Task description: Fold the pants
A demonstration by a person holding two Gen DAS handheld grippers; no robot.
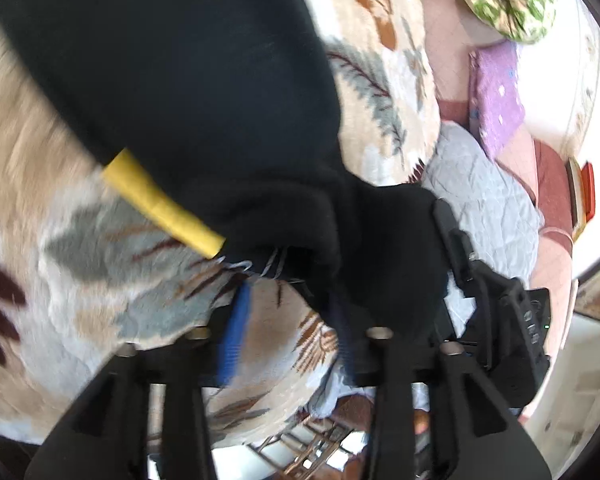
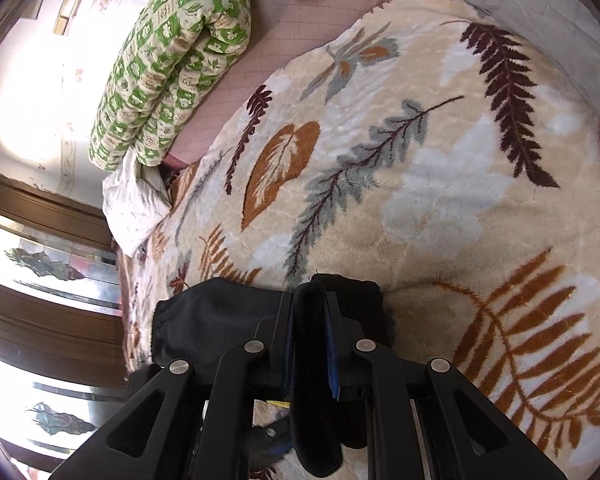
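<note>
The leaf-patterned blanket point(image 2: 440, 184) carries the black pants point(image 1: 188, 80), whose long axis in the left wrist view runs from the far left part of the blanket down toward its near edge, a yellow stripe point(image 1: 162, 202) along their side. At that near end the right gripper point(image 2: 311, 344) is clamped on a thick fold of the pants. The left gripper point(image 1: 296, 340) has its jaws parted with cloth draped against 1 finger only, so the right hand alone looks to hold them.
</note>
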